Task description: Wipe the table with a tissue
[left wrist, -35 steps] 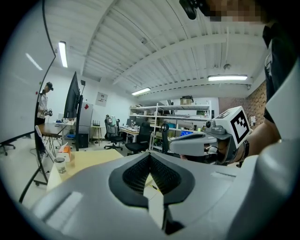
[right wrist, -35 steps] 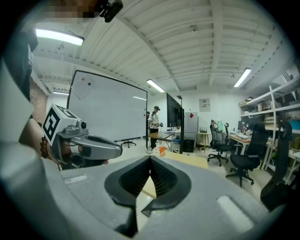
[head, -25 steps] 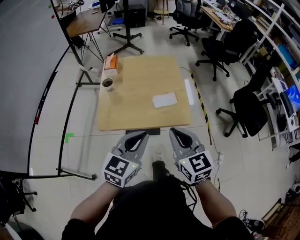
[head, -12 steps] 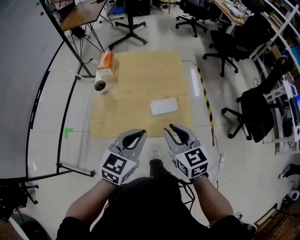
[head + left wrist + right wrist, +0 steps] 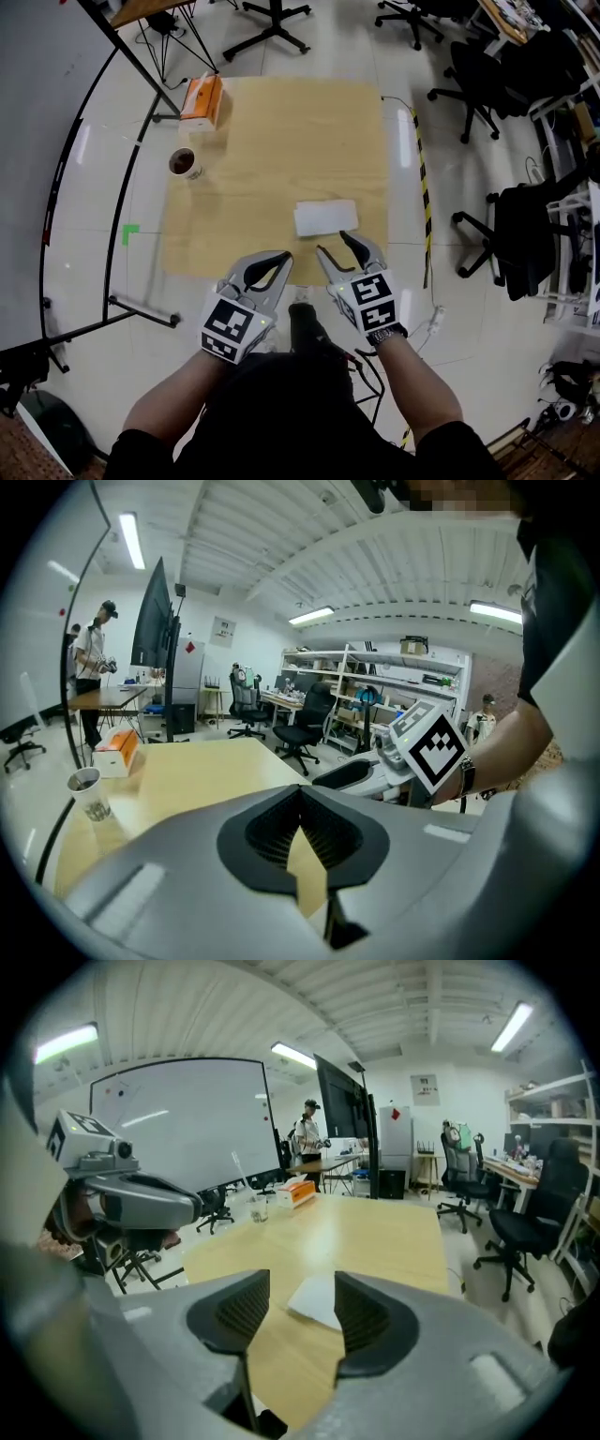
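Observation:
A white tissue [image 5: 325, 217] lies flat on the wooden table [image 5: 281, 141], close to its near edge. My right gripper [image 5: 334, 244] hovers just short of it. Its jaws have just been opening and stand open, with nothing between them. In the right gripper view the tissue [image 5: 317, 1299] shows beyond the gap of the right gripper [image 5: 302, 1302]. My left gripper [image 5: 283, 255] is over the near edge, left of the tissue. In the left gripper view the tips of the left gripper [image 5: 300, 794] touch, shut on nothing.
An orange tissue box [image 5: 202, 101] and a paper cup [image 5: 185, 164] stand along the table's left side. A whiteboard stand [image 5: 112, 281] is on the left. Striped floor tape [image 5: 422, 187] and office chairs [image 5: 525, 244] are on the right. A person [image 5: 94, 667] stands far off.
Both grippers have moved forward and down to the table's near edge. The right jaws went from shut to open. The table now sits closer in the head view.

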Demonstrator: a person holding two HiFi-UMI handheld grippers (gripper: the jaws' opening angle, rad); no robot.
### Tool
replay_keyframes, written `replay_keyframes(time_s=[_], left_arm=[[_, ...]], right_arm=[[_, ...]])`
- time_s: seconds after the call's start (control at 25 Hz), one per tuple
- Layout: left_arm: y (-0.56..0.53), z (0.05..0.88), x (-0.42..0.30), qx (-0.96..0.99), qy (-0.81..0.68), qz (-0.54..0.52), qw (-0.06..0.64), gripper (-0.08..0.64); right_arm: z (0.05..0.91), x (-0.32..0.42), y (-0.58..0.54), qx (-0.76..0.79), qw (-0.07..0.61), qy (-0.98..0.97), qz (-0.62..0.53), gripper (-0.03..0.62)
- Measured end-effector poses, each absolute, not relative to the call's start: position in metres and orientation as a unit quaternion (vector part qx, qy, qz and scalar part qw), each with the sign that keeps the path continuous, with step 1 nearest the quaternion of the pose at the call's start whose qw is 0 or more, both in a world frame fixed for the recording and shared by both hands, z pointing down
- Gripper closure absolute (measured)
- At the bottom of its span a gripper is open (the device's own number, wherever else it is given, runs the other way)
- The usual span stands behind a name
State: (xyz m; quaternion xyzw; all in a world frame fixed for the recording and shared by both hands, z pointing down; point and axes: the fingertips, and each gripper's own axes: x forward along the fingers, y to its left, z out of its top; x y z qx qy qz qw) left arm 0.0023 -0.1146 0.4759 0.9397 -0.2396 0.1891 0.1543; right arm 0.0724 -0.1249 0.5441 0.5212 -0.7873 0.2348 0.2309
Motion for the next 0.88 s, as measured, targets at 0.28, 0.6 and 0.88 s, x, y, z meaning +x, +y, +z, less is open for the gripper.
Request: replay_keyframes(time_s=[0.28, 0.6, 0.88], left_arm=[[-0.143, 0.507, 0.013, 0.927, -0.255, 0.209, 0.178, 0.545], [-0.166, 0.525, 0.012, 0.916, -0.273, 0.217, 0.200, 0.545], [-0.182, 0.531, 0.010, 0.909, -0.288, 0.216, 0.209, 0.546]], right_arm=[[0.597, 0.078, -0.164, 0.503, 0.289, -0.776, 0.249, 0.383], [0.643, 0.081, -0.187, 0.480, 0.353, -0.762, 0.255, 0.376], [0.669, 0.084, -0.186, 0.465, 0.387, -0.746, 0.279, 0.376]])
